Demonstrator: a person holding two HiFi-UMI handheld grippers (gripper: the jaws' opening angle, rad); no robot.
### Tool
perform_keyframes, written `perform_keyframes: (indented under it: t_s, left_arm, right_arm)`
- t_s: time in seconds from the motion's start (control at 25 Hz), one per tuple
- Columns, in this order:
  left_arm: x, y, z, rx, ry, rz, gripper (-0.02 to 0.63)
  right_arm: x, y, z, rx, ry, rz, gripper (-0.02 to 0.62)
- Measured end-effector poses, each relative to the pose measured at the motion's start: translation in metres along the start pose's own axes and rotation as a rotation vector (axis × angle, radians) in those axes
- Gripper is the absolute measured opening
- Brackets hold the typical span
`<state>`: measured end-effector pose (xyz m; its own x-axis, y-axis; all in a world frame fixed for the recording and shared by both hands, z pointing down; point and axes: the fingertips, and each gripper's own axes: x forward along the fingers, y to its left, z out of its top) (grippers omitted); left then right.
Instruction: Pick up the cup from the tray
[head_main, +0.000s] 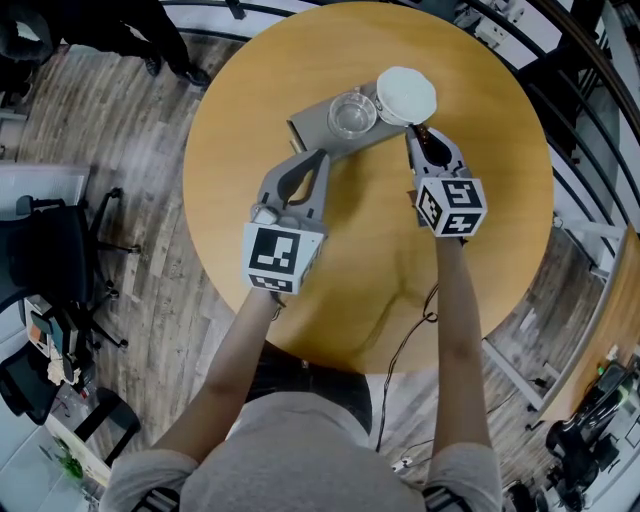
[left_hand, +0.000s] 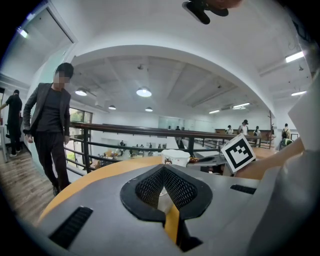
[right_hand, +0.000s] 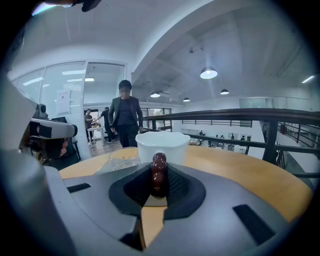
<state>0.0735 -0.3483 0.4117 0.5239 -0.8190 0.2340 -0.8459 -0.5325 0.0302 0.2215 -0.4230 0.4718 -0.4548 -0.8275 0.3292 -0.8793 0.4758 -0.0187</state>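
A grey tray (head_main: 310, 125) lies at the far side of the round wooden table (head_main: 480, 220). On it stand a clear glass cup (head_main: 352, 113) and a white cup (head_main: 406, 95) with a wavy rim. My right gripper (head_main: 416, 137) is just in front of the white cup (right_hand: 162, 146), shut on a short stack of dark red balls (right_hand: 159, 162). The glass cup (right_hand: 123, 157) shows to its left. My left gripper (head_main: 320, 157) hovers near the tray's front edge, its jaws shut with nothing between them. The left gripper view shows the white cup (left_hand: 175, 156) ahead.
A person in a dark jacket (right_hand: 125, 117) stands beyond the table, in front of a metal railing (left_hand: 120, 129). An office chair (head_main: 60, 260) is on the floor at the left. A cable (head_main: 410, 330) hangs at the table's near edge.
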Motion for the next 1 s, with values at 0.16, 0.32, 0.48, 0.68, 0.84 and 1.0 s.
perform_keyframes:
  t_s: [0.16,0.32,0.48,0.68,0.84,1.0]
  left_arm:
    - [0.001,-0.005,0.003,0.002,-0.007,-0.008,0.006]
    - [0.001,-0.011,0.008,0.003,-0.023,-0.018,0.006]
    - [0.002,-0.02,0.013,0.007,-0.04,-0.034,0.006]
    - [0.0,-0.038,0.016,0.008,-0.05,-0.061,0.006]
    - [-0.002,-0.052,0.013,0.005,-0.047,-0.082,0.006]
    - [-0.003,-0.06,0.011,0.019,-0.041,-0.097,0.006]
  right_arm:
    - [-0.018,-0.005,0.009,0.038,-0.038,-0.022,0.035]
    - [-0.047,-0.017,0.013,0.091,-0.066,-0.06,0.035]
    - [-0.078,-0.029,0.009,0.139,-0.077,-0.101,0.035]
    - [-0.116,-0.036,-0.011,0.175,-0.066,-0.152,0.035]
    - [-0.131,-0.035,-0.037,0.194,-0.032,-0.173,0.035]
    - [-0.131,-0.03,-0.065,0.217,0.013,-0.177,0.035]
